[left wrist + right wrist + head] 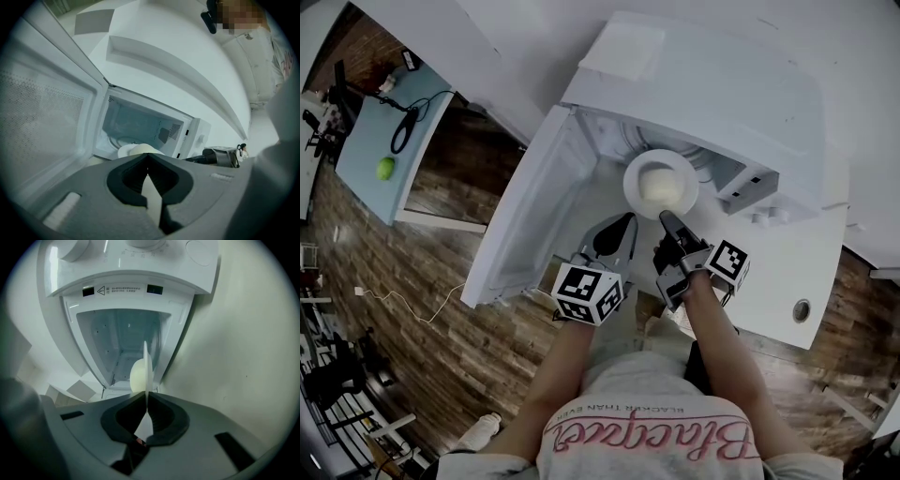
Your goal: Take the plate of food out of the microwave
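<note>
The white microwave (712, 84) stands open, its door (534, 216) swung out to the left. A white plate (679, 167) carrying a pale rounded lump of food (659, 186) sits at the mouth of the cavity. My right gripper (664, 217) is shut on the plate's near rim. In the right gripper view the plate (146, 364) runs edge-on between the jaws of that gripper (146, 397), with the food (136, 376) on its left side. My left gripper (628, 221) hovers just left of the plate, holding nothing. Its jaws meet at the tips (148, 158), and the plate (123, 151) lies beyond them.
The microwave rests on a white counter (787, 262) that has a round cable hole (802, 310). At far left a light blue table (366, 141) carries a green ball (385, 168) and a black cable. Wooden floor lies below. The open door (42, 108) walls off the left side.
</note>
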`<state>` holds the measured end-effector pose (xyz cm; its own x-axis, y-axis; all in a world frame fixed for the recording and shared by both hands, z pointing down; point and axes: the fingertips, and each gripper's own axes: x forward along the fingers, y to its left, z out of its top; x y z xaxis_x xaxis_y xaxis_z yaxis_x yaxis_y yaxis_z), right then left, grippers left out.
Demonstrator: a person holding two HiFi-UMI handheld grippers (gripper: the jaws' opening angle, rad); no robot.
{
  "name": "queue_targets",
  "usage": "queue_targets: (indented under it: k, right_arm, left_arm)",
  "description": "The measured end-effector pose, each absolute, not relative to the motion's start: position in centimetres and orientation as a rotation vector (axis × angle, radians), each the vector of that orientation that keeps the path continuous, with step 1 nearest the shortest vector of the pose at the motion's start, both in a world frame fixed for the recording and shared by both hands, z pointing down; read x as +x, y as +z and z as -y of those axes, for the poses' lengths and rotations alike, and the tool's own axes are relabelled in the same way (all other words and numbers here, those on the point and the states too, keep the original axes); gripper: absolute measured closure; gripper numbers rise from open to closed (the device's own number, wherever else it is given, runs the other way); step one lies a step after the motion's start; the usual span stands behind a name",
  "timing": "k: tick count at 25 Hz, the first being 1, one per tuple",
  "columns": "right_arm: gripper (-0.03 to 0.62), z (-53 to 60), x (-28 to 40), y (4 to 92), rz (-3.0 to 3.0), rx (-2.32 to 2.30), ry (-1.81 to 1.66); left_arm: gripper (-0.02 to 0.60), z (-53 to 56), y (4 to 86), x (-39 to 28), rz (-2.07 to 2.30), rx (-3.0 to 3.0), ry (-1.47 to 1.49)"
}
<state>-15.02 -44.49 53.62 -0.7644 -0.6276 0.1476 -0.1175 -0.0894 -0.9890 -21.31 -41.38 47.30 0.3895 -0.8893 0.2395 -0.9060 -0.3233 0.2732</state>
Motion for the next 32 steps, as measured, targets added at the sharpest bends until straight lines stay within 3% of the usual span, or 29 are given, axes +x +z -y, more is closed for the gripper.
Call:
queue_targets:
  k: [32]
  right_arm:
    - [0.571,38.6,-11.7,50.1,-1.965,-0.678,-1.918]
  left_arm:
    - [0.577,35.9,45.3,-18.9,1.744,2.272,0.004]
